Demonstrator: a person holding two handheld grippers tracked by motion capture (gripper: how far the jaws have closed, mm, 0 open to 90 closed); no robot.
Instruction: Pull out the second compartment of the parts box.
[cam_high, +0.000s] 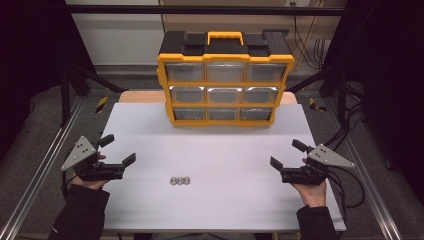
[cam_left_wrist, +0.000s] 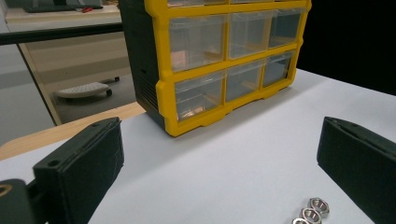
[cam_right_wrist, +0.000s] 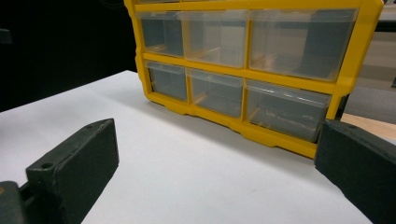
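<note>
Work had not visibly begun: the yellow drawer cabinet (cam_high: 225, 80) stood closed at the far side of the white table (cam_high: 150, 210), both grippers, left (cam_high: 120, 150) and right (cam_high: 283, 153), hovered wide apart and empty, and three nuts (cam_high: 180, 180) lay untouched between them.

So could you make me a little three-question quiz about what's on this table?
1. How many nuts lie on the table?
2. True or false: the left claw holds a nut.
3. The drawers of the yellow cabinet are: A) all shut, B) one pulled out, C) all removed.

Key: 1) Three, in a row touching one another. 2) False; both the left claw and the right claw are open with nothing between the jaws. 3) A.
</note>
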